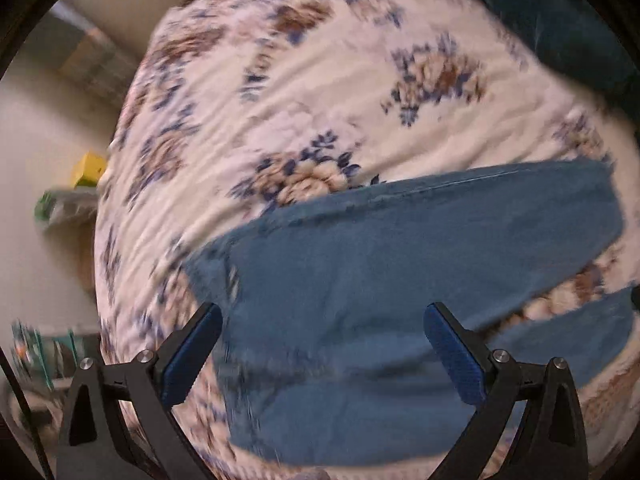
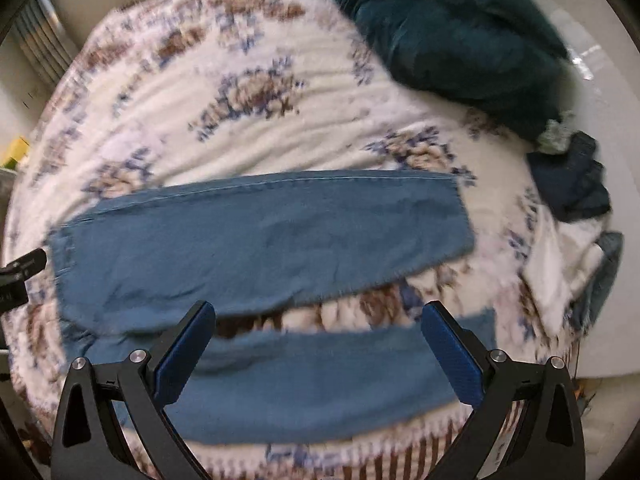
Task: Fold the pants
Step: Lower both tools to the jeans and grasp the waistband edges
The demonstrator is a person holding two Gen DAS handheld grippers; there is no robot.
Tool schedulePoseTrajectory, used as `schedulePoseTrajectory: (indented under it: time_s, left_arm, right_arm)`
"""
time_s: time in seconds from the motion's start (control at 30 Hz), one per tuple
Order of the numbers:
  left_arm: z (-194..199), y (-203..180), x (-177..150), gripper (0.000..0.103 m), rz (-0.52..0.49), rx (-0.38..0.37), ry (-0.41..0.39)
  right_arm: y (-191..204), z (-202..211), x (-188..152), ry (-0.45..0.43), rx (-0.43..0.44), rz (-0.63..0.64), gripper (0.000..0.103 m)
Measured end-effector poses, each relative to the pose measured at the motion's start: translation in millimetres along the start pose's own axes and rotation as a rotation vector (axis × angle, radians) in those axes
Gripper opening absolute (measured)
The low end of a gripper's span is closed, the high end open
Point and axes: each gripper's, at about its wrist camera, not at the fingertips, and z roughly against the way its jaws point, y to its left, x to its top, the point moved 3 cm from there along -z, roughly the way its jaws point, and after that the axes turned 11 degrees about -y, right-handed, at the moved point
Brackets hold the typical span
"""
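The blue pants (image 2: 256, 236) are lying flat on the floral blanket (image 2: 280, 120), legs apart. Above them, the left gripper (image 1: 324, 344) and right gripper (image 2: 320, 340) are hovering, jaws spread wide, holding nothing.

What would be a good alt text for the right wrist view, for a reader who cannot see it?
Blue jeans lie flat on a floral bedspread, legs apart and pointing right, with the open right gripper hovering above the nearer leg, holding nothing. A dark teal blanket is bunched at the far right, with more clothes beside it.
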Motion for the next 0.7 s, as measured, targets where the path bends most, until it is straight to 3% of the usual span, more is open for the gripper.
schedulePoseTrajectory:
  time_s: [0.1,0.23,0.37,0.43,0.47,0.57,0.63,0.67,0.7]
  left_arm:
    - [-69.7,-28.2,24.3,0.103,-0.114,-0.019,0.039]
    - [-160.1,-63.0,40.9,0.101,-0.31,-0.087,0.153]
    - [-204.2,-80.4,40.3,0.1,-0.429,-0.172,0.261]
    - [-208.1,-81.6,44.3,0.099,-0.454,-0.202,0.26]
    - [-207.0,-82.1,46.3,0.096,-0.467,-0.223,0.255]
    - [-198.8,-82.2,50.0,0.066,-0.49,-0.29,0.267]
    - [-190.4,-79.3,53.9,0.035,-0.495,-0.298,0.267]
    - [-185.9,-76.0,57.0,0.029,-0.485,-0.299,0.269]
    - [-181.9,-71.5,61.3,0.021,-0.469,-0.297,0.27]
  right_arm:
    - [19.8,-84.0,27.5,0.057,-0.012,0.059,0.103]
    - [45.4,-185.5,52.9,0.142,0.01,0.159,0.103]
    - [78.3,-270.0,61.4,0.252,0.025,0.387,0.103]
    - [90.7,-293.9,60.8,0.276,0.029,0.508,0.103]
    - [96.2,-303.2,60.2,0.293,0.038,0.564,0.103]
    - [111.0,-323.4,61.7,0.333,0.089,0.698,0.098]
    - [117.2,-332.1,63.3,0.373,0.146,0.727,0.081]
    - [119.6,-333.8,65.0,0.389,0.175,0.72,0.059]
    - [121.6,-333.7,65.8,0.395,0.195,0.719,0.028]
